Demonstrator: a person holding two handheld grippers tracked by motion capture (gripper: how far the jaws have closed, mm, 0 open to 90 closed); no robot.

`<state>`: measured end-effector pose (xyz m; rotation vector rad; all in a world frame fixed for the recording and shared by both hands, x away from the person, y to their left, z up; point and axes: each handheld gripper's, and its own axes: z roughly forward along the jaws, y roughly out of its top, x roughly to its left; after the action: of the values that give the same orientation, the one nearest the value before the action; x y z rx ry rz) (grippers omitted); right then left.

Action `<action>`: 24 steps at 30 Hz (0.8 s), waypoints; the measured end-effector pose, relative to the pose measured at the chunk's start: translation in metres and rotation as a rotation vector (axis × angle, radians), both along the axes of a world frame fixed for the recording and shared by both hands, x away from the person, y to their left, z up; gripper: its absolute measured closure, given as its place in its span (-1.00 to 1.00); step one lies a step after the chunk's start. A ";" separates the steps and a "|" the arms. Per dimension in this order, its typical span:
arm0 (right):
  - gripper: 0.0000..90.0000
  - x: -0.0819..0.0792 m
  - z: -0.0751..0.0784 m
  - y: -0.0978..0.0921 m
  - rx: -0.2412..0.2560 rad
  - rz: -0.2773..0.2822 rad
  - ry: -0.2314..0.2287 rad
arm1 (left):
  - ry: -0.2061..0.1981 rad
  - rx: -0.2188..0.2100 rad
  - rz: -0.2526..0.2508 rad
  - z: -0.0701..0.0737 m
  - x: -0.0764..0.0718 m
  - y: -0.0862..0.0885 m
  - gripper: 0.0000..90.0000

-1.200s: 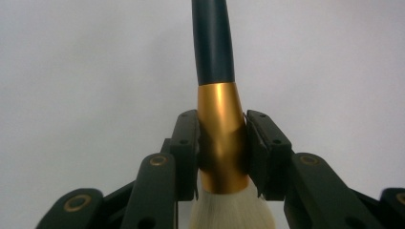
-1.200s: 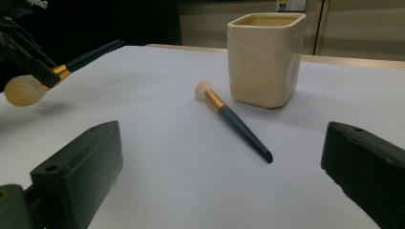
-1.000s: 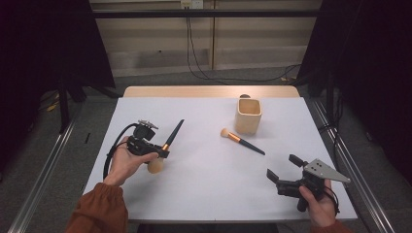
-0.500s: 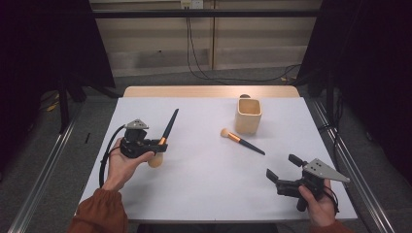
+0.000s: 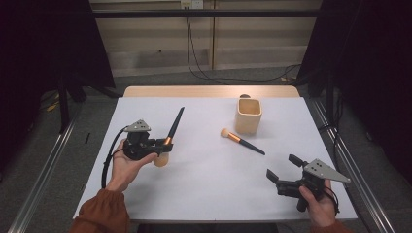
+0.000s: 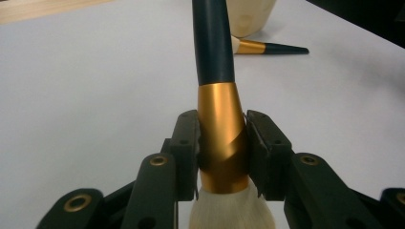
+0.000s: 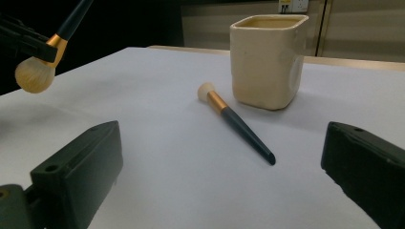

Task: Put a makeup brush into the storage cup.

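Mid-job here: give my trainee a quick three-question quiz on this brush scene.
1. True or false: the left gripper is shut on the large brush at its gold ferrule.
2. Where does the small brush lie? A in the cup, B flat on the table, C in the right gripper.
3. Fill in: the right gripper is ____.

Key: 1 true. 2 B, in front of the cup on the table. 3 open.

Even overhead light falls on the white bench (image 5: 204,184), bright against dark surroundings on both sides. Shadows stay soft and faint. In the left gripper view, the gold ferrule of the held brush (image 6: 222,133) shows a smooth sheen; the cup (image 6: 248,16) behind blurs out.
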<state>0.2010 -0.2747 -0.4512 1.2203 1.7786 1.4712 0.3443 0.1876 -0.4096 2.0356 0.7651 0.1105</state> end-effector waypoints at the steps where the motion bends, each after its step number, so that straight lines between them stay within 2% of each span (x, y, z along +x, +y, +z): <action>1: -0.99 0.000 0.000 0.000 -0.001 0.003 -0.002 | -0.002 -0.006 -0.009 0.000 -0.001 -0.002 0.48; 2: -0.99 0.000 0.000 0.000 0.000 0.004 -0.002 | -0.002 -0.006 -0.009 0.000 -0.001 -0.002 0.48; 3: -0.99 0.000 0.000 0.000 0.001 0.003 -0.001 | -0.001 -0.017 -0.042 0.000 -0.002 -0.006 0.48; 6: -0.99 0.000 0.000 0.000 0.004 0.002 -0.005 | -0.010 -0.011 -0.050 0.001 -0.004 -0.009 0.48; 8: -0.99 0.001 0.000 0.001 0.003 0.023 -0.010 | -0.012 -0.024 -0.073 0.001 -0.006 -0.012 0.48; 9: -0.99 0.001 0.001 0.002 0.007 0.031 -0.011 | -0.013 -0.016 -0.087 0.002 -0.007 -0.014 0.48; 16: -0.99 0.002 0.005 0.012 0.025 0.101 -0.030 | -0.008 -0.026 -0.131 0.005 -0.011 -0.021 0.48; 19: -0.99 0.003 0.006 0.015 0.024 0.121 -0.022 | 0.004 -0.046 -0.183 0.007 -0.015 -0.030 0.48; 23: -0.99 0.005 0.008 0.016 0.024 0.144 -0.017 | 0.014 -0.039 -0.213 0.007 -0.017 -0.036 0.48; 24: -0.99 0.006 0.010 0.017 0.028 0.153 -0.022 | 0.019 -0.035 -0.235 0.007 -0.018 -0.039 0.48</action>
<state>0.2074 -0.2577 -0.4414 1.0981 1.8783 1.5925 0.3263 0.1481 -0.4029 2.0796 0.5304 -0.0557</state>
